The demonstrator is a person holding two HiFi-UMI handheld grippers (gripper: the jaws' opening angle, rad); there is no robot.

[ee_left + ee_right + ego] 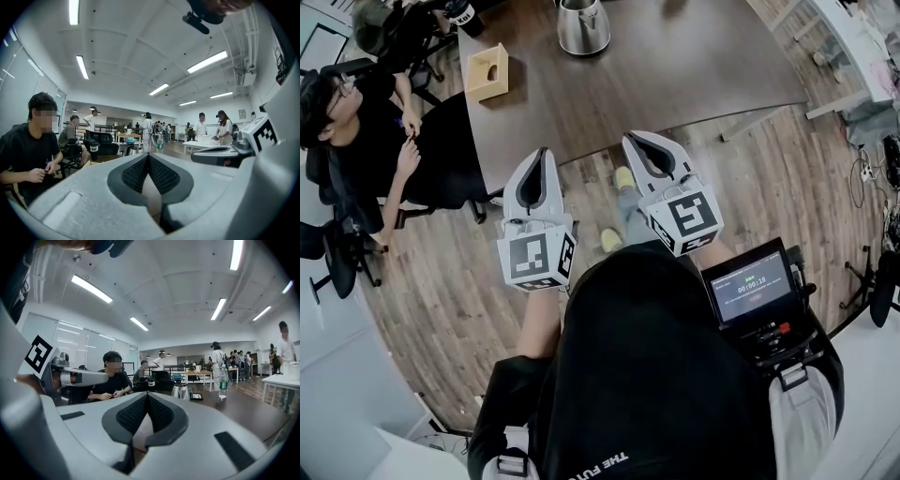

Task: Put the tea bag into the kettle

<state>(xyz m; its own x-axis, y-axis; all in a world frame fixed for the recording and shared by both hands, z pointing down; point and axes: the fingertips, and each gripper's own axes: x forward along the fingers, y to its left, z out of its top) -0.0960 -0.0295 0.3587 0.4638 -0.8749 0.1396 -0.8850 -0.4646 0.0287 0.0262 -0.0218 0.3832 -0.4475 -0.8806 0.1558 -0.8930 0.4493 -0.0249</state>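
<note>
While the wearer stands back from the table point(628, 84), both claws hang at chest height, side by side and tipped toward it. Left claw point(543, 153): jaws together, and its own view shows the dark ribbed pads point(136, 174) meeting at the tips with nothing between them. Right claw point(631, 140): same story, jaws pressed shut at the tips, pads point(161, 412) bare, no load. The two claws sit near each other but apart, over the wood floor point(787, 169) just short of the table's near edge.

And the kettle point(583, 25)? It stands upright at the far end of the table, shiny steel, well apart from both claws. From the right gripper view it peeks just above and right of the closed tips, with a bottle point(223, 385) off to its right.

Left of the kettle, near the table's left edge, sits a pale box point(487, 71) with an oval hole in its top. Beyond that, at the far corner, a black cup point(461, 13). A seated person point(366, 131) in black is on a chair at the table's left side, hands together. Down at the wearer's right hip, a small screen point(754, 286) glows.
</note>
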